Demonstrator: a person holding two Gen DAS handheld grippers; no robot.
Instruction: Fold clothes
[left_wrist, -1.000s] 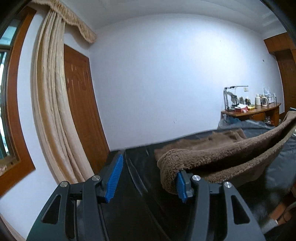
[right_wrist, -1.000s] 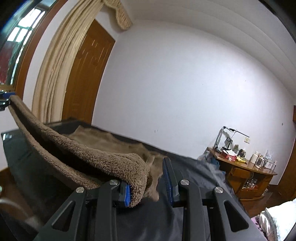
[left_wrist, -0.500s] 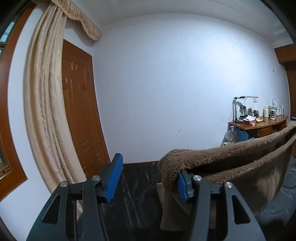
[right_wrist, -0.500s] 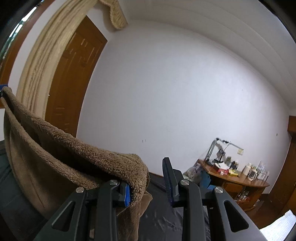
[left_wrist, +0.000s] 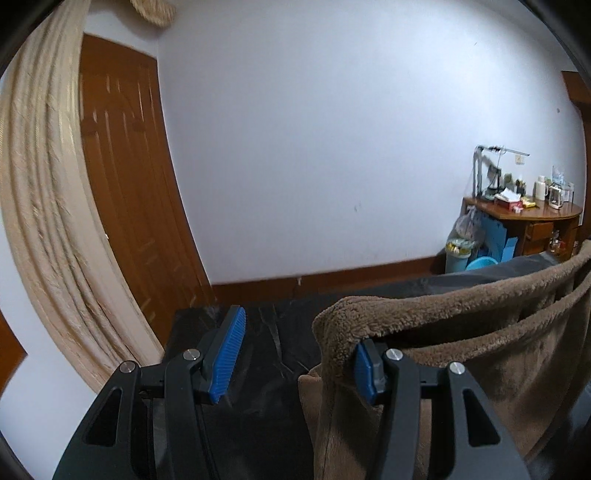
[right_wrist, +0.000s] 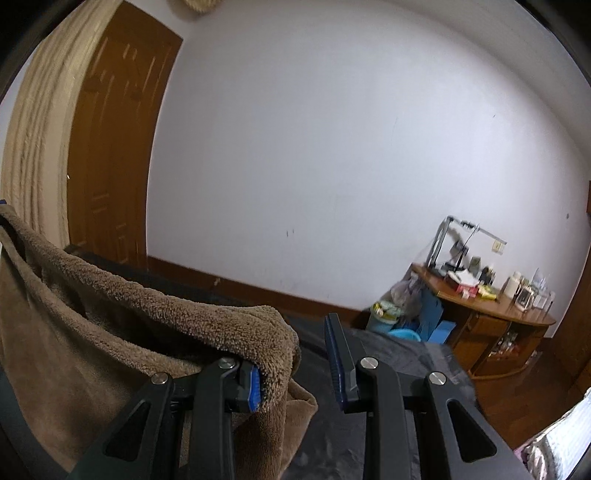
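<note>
A brown fleece garment (left_wrist: 461, 306) hangs stretched between my two grippers above a black-covered surface (left_wrist: 266, 332). In the left wrist view its upper edge is draped over the right finger, and the left gripper (left_wrist: 295, 343) stands wide open with an empty gap. In the right wrist view the garment (right_wrist: 147, 295) is hooked over the left finger, and the right gripper (right_wrist: 295, 354) is open too, with the cloth's corner drooping into the gap. The fabric hangs down in two layers below both grippers. Its lower end is out of view.
A wooden door (left_wrist: 136, 192) and a beige curtain (left_wrist: 44, 221) stand to the left. At the right, a wooden desk (right_wrist: 491, 317) carries a lamp, bottles and boxes, with blue bins beside it. The black surface (right_wrist: 388, 350) extends ahead to the white wall.
The garment has come up off the black surface and now hangs between the grippers. Both views first tilted upward, then dipped so the surface's far edge and the floor skirting show.
</note>
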